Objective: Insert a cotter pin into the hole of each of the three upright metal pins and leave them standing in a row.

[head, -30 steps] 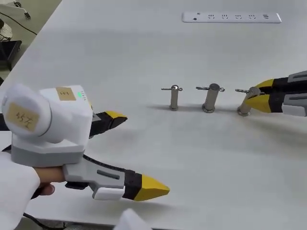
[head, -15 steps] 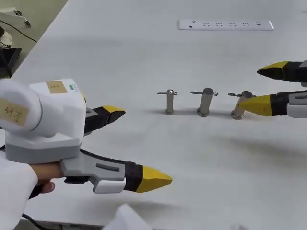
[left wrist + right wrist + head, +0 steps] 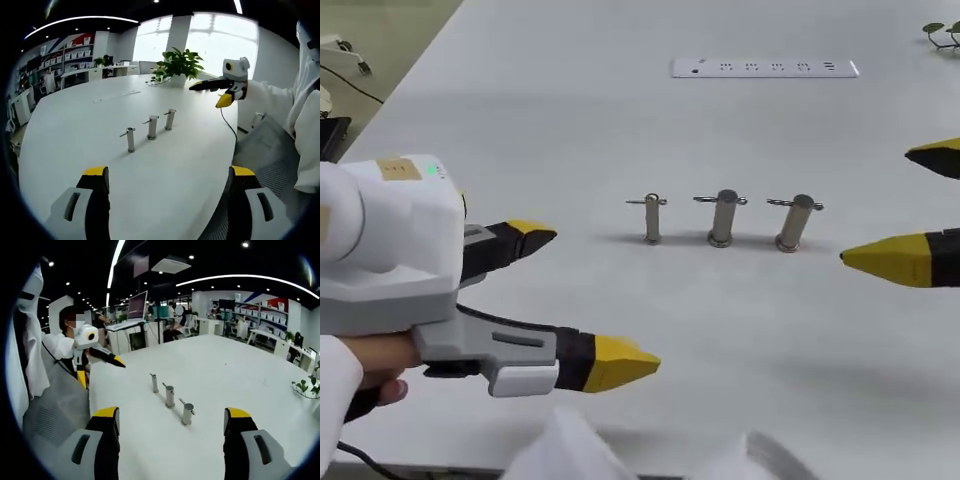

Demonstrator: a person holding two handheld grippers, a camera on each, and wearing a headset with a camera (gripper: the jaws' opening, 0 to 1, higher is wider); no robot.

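At frame centre, three metal pins point(image 3: 723, 222) are seen upright in a row on the table point(image 3: 620, 130), each crossed by a cotter pin point(image 3: 705, 199). The left gripper point(image 3: 605, 298), lower left, and the right gripper point(image 3: 877, 205), at the right edge, are held spread and empty. The row could be toppled by a careless jaw sweep.

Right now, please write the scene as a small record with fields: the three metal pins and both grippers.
pins: three silver metal cylinders, upright in a row on the white table: left pin, middle pin, right pin
cotter pins: thin wire, one through each pin's top
left gripper: open, empty, clear of the row
right gripper: open, empty, beside right pin, not touching
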